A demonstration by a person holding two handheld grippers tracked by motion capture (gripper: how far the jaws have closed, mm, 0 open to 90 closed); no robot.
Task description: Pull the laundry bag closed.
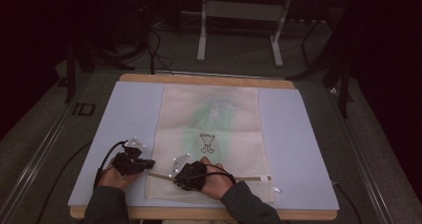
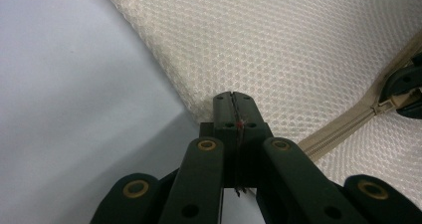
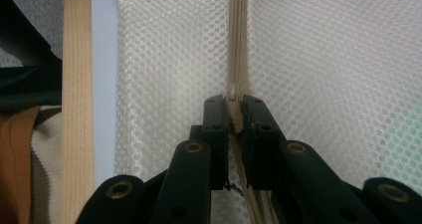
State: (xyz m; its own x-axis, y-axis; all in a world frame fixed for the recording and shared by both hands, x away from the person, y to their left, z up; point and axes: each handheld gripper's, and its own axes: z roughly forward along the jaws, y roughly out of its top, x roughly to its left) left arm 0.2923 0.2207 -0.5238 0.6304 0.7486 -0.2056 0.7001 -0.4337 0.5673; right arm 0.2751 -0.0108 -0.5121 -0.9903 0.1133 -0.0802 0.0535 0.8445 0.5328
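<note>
Two hands rest low on the desk (image 1: 99,134), by the mesh bag (image 1: 209,129). Left claw (image 2: 233,97) pinches the bag's corner tight. Right claw (image 3: 234,107) grips the zipper pull (image 3: 234,92); a hard tug could make the pull slip out or snag the mesh.

Dark grey-green long sleeves (image 1: 107,204) cover both forearms. Each black handheld gripper (image 1: 133,163) has brass-ringed screw holes along its linked arms. Each trails a black cable (image 1: 106,157) and carries a grey three-cornered plate (image 1: 134,144).

"id" marking (image 1: 82,109) on floor left of table; no text on mesh bag (image 1: 209,134).
</note>
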